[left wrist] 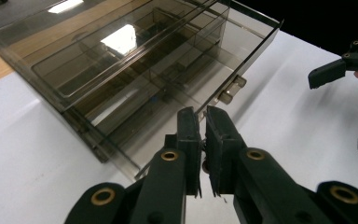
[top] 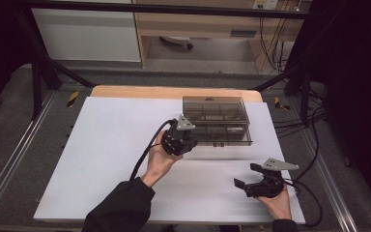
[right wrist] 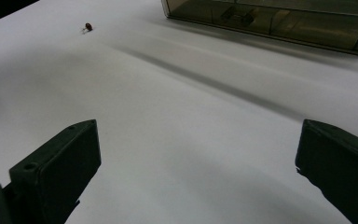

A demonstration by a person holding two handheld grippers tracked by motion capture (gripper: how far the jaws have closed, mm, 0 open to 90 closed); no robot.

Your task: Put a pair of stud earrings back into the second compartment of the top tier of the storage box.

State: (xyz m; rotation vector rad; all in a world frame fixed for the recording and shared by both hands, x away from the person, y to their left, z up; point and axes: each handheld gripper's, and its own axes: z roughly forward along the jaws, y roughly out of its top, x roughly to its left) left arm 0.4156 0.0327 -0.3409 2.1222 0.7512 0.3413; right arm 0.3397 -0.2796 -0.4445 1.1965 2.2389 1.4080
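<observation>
One smoky, see-through box (top: pixel 216 121) sits at the far middle of the white surface (top: pixel 101 145), its lid (left wrist: pixel 121 51) raised off the base along the near edge. Through the lid I see dividers making several compartments, though I cannot count them for sure. Two small latch tabs (left wrist: pixel 230 91) stick out from the lid's front edge.

My left gripper (left wrist: pixel 203 122) is at the box's near left corner. Its two fingers (left wrist: pixel 189 135) are closed almost together with only a thin slit between them, and the thin front rim of the lid runs into that slit, so I am pinching the lid's edge. In the high view the same gripper (top: pixel 183 137) rests against the box's front, my left hand (top: pixel 160 159) behind it and one cable trailing back along my dark sleeve (top: pixel 121 208).

My right gripper (top: pixel 249 181) hovers low over the near right part of the surface, well apart from the box. Its two fingers (right wrist: pixel 60 158) are spread wide with nothing between them but bare white sheet.

One tiny dark brown thing (right wrist: pixel 88 27) lies alone on the surface, off to the left in the right gripper view, apart from the box; it is too small to tell what it is.
</observation>
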